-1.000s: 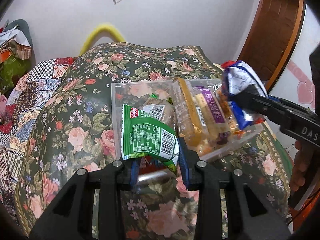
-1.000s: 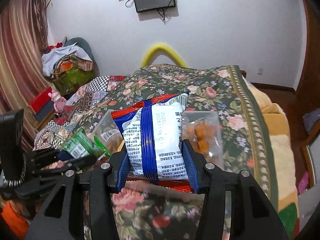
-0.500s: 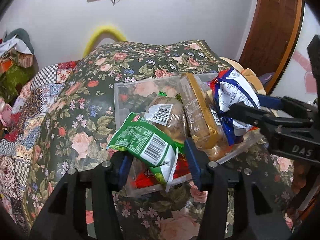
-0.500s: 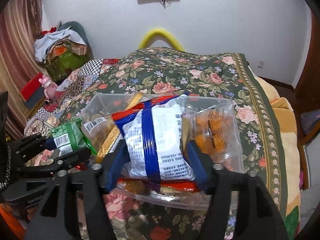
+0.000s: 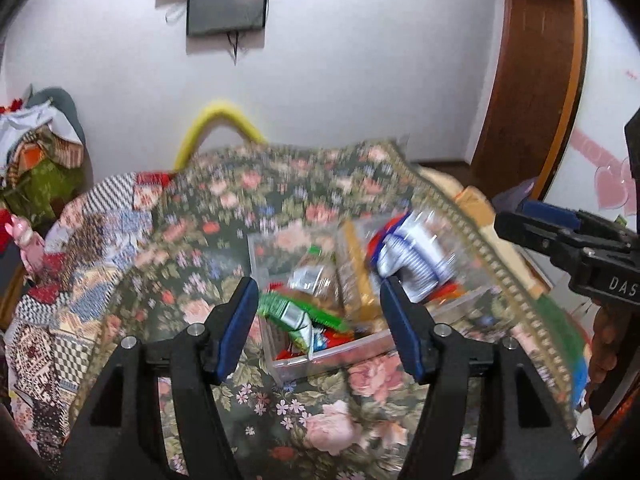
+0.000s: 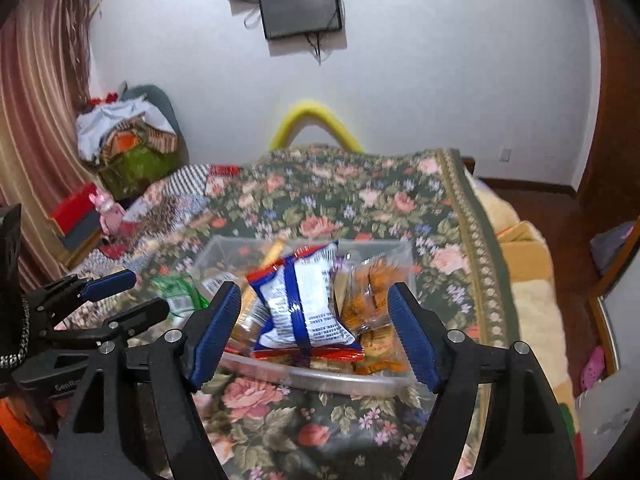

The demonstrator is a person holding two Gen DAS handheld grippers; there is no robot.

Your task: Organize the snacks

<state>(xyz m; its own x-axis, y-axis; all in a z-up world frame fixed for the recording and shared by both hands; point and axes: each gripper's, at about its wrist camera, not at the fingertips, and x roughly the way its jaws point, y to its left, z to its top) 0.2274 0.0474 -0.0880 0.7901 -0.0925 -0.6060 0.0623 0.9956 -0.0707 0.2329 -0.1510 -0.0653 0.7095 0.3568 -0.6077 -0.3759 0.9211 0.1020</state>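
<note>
A clear plastic bin [image 5: 352,346] [image 6: 320,376] sits on the floral bedspread, holding several snack packets. The green packet [image 5: 288,312] [image 6: 176,288] lies at its near left corner. The blue-and-white packet [image 5: 416,264] [image 6: 308,300] rests on top at the right, beside a bag of orange snacks [image 6: 372,296] and a long gold pack [image 5: 356,276]. My left gripper [image 5: 318,300] hangs above and short of the bin, its jaws opening with nothing between the pads. My right gripper [image 6: 316,300] is likewise raised, jaws opening, the packet lying free beyond them.
The floral bedspread [image 5: 280,200] covers the bed, with a patchwork quilt [image 5: 80,264] to its left. A yellow arch [image 6: 312,120] stands behind it under a wall screen [image 6: 300,8]. Piled clothes [image 6: 124,136] lie at the left and a wooden door [image 5: 532,80] at the right.
Both grippers let go of their packets, the green one and the blue-and-white one, which now lie in the bin. Both jaws have widened and both hands have lifted back from the bin.
</note>
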